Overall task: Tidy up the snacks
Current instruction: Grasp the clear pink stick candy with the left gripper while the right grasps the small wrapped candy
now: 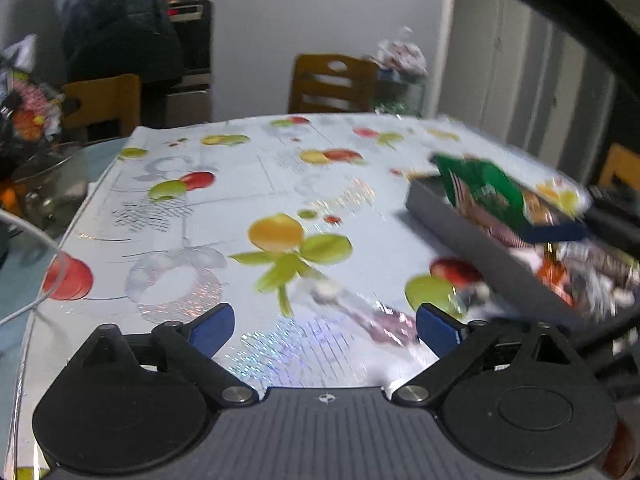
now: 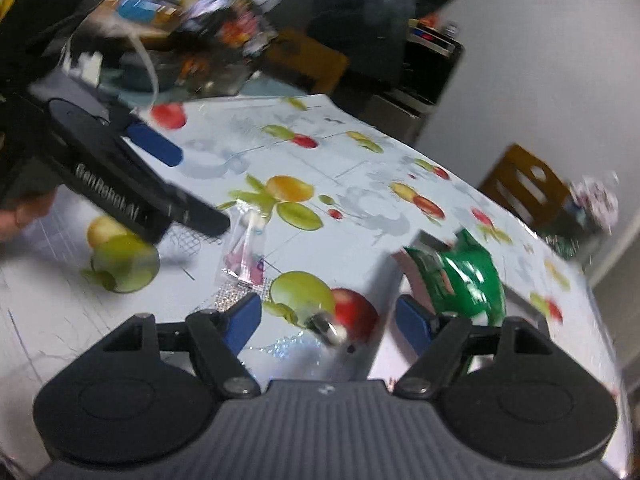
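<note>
We hold both grippers wide apart and empty: left gripper (image 1: 324, 326) above a clear, possibly pink-printed snack packet (image 2: 246, 250) on the fruit-print tablecloth (image 1: 248, 184); right gripper (image 2: 328, 320) beside the grey box (image 1: 460, 224) holding a green packet (image 2: 468, 276).

Your backdrop: a plain dining room.
You face a white wall (image 1: 320, 20), wooden chairs (image 1: 332, 82), pale cupboard doors (image 1: 520, 76) and a fruit-print tablecloth (image 1: 240, 200).
</note>
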`<state>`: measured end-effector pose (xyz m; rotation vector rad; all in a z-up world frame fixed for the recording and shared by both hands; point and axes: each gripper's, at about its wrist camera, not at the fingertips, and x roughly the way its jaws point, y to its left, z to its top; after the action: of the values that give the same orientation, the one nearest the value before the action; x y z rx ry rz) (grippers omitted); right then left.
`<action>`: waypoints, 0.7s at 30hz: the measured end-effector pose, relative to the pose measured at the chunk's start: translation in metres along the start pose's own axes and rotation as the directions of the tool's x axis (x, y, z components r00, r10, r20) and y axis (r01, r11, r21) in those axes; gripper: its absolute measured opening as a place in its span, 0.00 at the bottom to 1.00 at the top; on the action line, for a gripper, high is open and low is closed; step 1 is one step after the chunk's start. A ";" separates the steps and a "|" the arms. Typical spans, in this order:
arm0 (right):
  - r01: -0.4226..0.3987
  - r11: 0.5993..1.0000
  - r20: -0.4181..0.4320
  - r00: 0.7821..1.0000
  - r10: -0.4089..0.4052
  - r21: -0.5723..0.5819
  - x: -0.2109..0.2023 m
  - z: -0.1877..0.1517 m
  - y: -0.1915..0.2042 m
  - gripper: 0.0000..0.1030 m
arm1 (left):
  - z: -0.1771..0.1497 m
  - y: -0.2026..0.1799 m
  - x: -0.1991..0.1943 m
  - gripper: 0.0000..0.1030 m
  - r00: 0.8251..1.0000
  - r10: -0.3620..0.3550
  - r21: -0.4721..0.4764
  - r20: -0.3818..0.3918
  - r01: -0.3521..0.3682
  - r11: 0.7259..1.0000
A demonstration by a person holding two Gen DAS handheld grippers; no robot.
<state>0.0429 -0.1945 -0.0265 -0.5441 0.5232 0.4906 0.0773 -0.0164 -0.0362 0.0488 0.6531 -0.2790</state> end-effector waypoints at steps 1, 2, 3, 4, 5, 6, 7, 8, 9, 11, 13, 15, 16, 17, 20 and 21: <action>-0.007 1.000 -0.012 1.000 0.007 -0.013 0.005 0.002 0.000 0.60 | -0.002 -0.004 0.002 0.92 1.000 -0.001 0.019 -0.006 0.001 1.000; -0.011 1.000 -0.032 0.999 0.011 -0.017 0.010 0.004 -0.001 0.58 | -0.004 -0.007 0.004 0.90 1.000 -0.003 0.029 -0.009 0.003 1.000; -0.021 1.000 -0.049 0.999 0.021 -0.015 0.014 0.005 -0.003 0.56 | -0.005 -0.009 0.006 0.90 1.000 -0.007 0.033 -0.014 0.008 0.999; -0.036 0.999 -0.063 0.997 0.036 -0.005 0.018 0.006 -0.005 0.55 | -0.006 -0.010 0.008 0.88 1.000 -0.014 0.033 -0.022 0.014 0.999; -0.051 0.999 -0.079 0.996 0.052 0.010 0.022 0.006 -0.008 0.53 | -0.007 -0.011 0.010 0.85 0.999 -0.015 0.032 -0.029 0.016 0.999; -0.062 0.998 -0.094 0.994 0.064 0.027 0.027 0.005 -0.011 0.48 | -0.007 -0.011 0.012 0.83 0.999 -0.012 0.031 -0.038 0.013 0.999; -0.070 0.997 -0.110 0.991 0.074 0.040 0.030 0.005 -0.014 0.43 | -0.007 -0.011 0.014 0.80 0.999 -0.008 0.030 -0.047 0.009 1.000; -0.077 0.996 -0.126 0.989 0.083 0.053 0.034 0.005 -0.016 0.41 | -0.006 -0.011 0.015 0.78 0.999 -0.006 0.027 -0.052 0.007 1.000; -0.085 0.994 -0.138 0.986 0.094 0.068 0.038 0.005 -0.019 0.38 | -0.006 -0.011 0.016 0.77 0.998 -0.004 0.022 -0.056 0.005 1.000; -0.107 0.990 -0.145 0.982 0.120 0.093 0.043 0.005 -0.021 0.36 | -0.003 -0.009 0.018 0.77 0.998 -0.004 0.004 -0.062 0.004 1.000; -0.112 0.988 -0.149 0.981 0.127 0.106 0.048 0.005 -0.023 0.36 | 0.001 -0.008 0.021 0.77 0.997 -0.005 -0.028 -0.073 0.003 1.000; -0.106 0.991 -0.152 0.981 0.118 0.087 0.049 0.006 -0.020 0.34 | 0.005 -0.009 0.025 0.76 0.996 0.003 -0.056 -0.089 -0.008 0.998; -0.109 0.990 -0.153 0.981 0.121 0.085 0.049 0.006 -0.019 0.32 | 0.007 -0.010 0.028 0.76 0.995 0.010 -0.066 -0.096 -0.016 0.998; -0.114 0.990 -0.154 0.980 0.126 0.082 0.049 0.007 -0.018 0.31 | 0.009 -0.012 0.030 0.76 0.995 0.016 -0.077 -0.101 -0.024 0.997; -0.123 0.990 -0.152 0.979 0.133 0.073 0.046 0.006 -0.014 0.26 | 0.011 -0.018 0.038 0.72 0.992 0.034 -0.090 -0.118 -0.044 0.995; -0.129 0.989 -0.147 0.980 0.138 0.069 0.043 0.006 -0.012 0.25 | 0.012 -0.022 0.041 0.72 0.992 0.044 -0.082 -0.119 -0.054 0.995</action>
<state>0.0847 -0.1877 -0.0433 -0.4937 0.7208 0.5623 0.1095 -0.0495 -0.0508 -0.0008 0.7792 -0.2018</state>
